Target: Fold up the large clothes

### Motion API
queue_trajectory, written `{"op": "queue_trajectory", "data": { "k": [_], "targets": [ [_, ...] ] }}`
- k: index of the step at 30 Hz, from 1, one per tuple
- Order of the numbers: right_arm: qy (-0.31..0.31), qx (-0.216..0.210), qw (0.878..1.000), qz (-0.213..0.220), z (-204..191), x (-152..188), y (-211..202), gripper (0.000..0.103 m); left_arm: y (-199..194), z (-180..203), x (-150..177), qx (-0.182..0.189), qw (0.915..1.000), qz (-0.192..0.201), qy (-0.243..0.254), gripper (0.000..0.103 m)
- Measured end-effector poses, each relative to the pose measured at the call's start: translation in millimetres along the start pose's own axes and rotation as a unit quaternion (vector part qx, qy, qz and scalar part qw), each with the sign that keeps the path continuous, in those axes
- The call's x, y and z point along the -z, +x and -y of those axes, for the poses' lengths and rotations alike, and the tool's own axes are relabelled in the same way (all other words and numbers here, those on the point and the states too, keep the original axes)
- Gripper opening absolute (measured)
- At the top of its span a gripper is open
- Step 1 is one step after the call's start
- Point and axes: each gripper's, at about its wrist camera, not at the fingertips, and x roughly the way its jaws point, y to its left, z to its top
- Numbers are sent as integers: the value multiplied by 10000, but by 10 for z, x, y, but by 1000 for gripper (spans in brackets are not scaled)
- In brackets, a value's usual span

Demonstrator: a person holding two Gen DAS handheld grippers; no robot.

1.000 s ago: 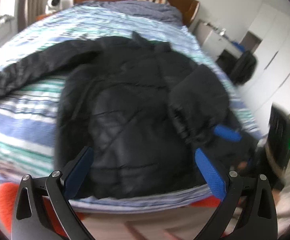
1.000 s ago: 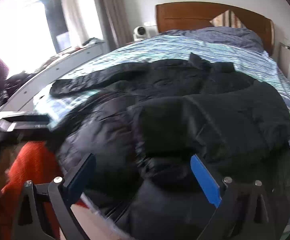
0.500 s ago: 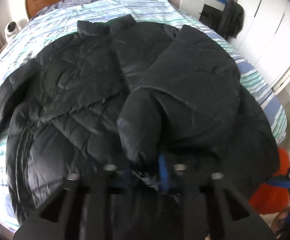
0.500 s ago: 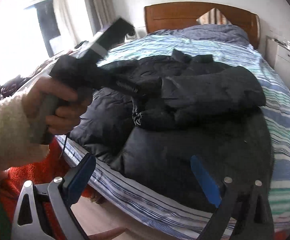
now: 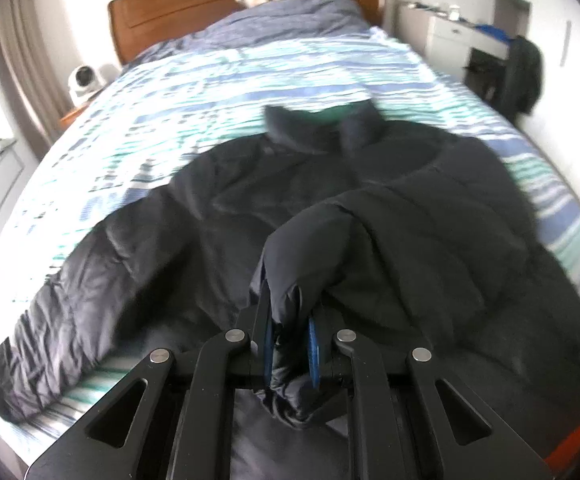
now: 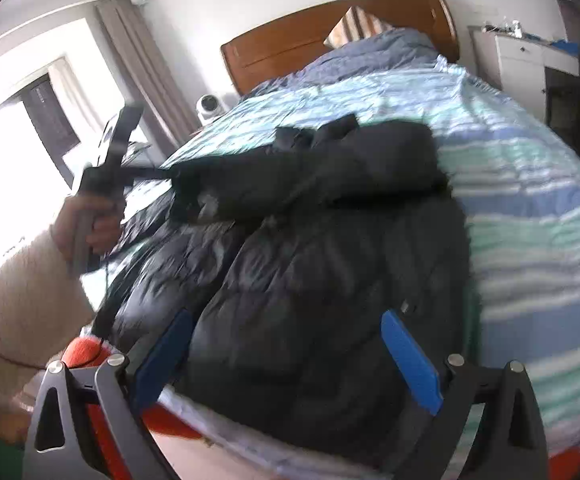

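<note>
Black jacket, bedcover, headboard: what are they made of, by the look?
Jacket: likely thin synthetic shell over padding; faint sheen, quilted stitch lines, puffy folds.
Bedcover: woven fabric, matte, blue-green-white stripes, light wrinkles; fibre unclear.
Headboard: looks like wood or veneer, orange-brown, smooth satin gloss.

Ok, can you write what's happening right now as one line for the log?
stage: folding black jacket on bed | left gripper: shut on jacket sleeve | right gripper: open, empty
</note>
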Motion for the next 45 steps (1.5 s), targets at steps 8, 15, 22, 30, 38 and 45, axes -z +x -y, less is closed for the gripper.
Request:
{"op": "queue_trajectory", "data": {
  "k": [8,15,22,30,38,45],
  "targets": [
    [-92,599,9979,-222,353,-1038,591,50,504,-415,-59,-282,9974,-77,-652,13],
    [273,814,9947,-557,919,-1770,1650,36,736,-446,175,-345,9971,-147,-661,17],
    [799,836,9916,-573,1320,-2007,2478,36,869,-464,345,-279,9961,-151,-822,22],
    [832,949,9821,-1398,1379,-1656,2841,33,976,-418,409,-294,9966,-110,-762,24],
    [434,757,9862,-1408,1215,-1318,2129,35,988,-423,413,-289,9964,-82,-791,25],
    [574,797,9799,-1735,1312,-1172,2245,35,1012,-359,429,-436,9968,-84,-663,25]
  ]
}}
